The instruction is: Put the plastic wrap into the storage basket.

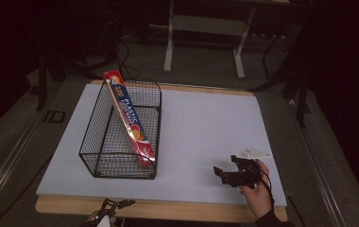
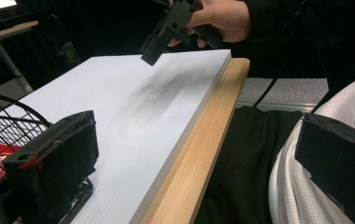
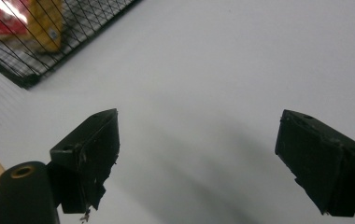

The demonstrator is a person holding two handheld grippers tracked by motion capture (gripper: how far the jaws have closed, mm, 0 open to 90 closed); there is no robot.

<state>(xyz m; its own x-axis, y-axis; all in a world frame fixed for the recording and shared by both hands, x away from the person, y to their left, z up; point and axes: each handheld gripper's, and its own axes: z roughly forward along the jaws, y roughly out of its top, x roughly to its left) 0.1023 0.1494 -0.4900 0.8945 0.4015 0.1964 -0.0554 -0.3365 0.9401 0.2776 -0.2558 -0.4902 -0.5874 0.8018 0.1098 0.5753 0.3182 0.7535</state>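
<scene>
A black wire basket (image 1: 121, 127) stands on the left half of the white board (image 1: 206, 123). A long red and blue box (image 1: 129, 118) leans inside it, its top end poking above the far rim. A hand holds my right gripper (image 1: 221, 174) low over the board's near right part, open, with nothing between its fingers. In the right gripper view its jaws (image 3: 206, 161) stand wide over bare board, with the basket (image 3: 49, 42) at the upper left. My left gripper (image 1: 114, 205) sits at the table's near edge, open and empty (image 2: 194, 163), beside the basket (image 2: 7, 121).
The white board lies on a wooden tabletop whose edge (image 1: 168, 210) shows along the front. A metal table frame (image 1: 168, 47) stands on the floor behind. In the left gripper view the person's white garment (image 2: 301, 158) is close by, and the right gripper (image 2: 164, 35) hangs farther off.
</scene>
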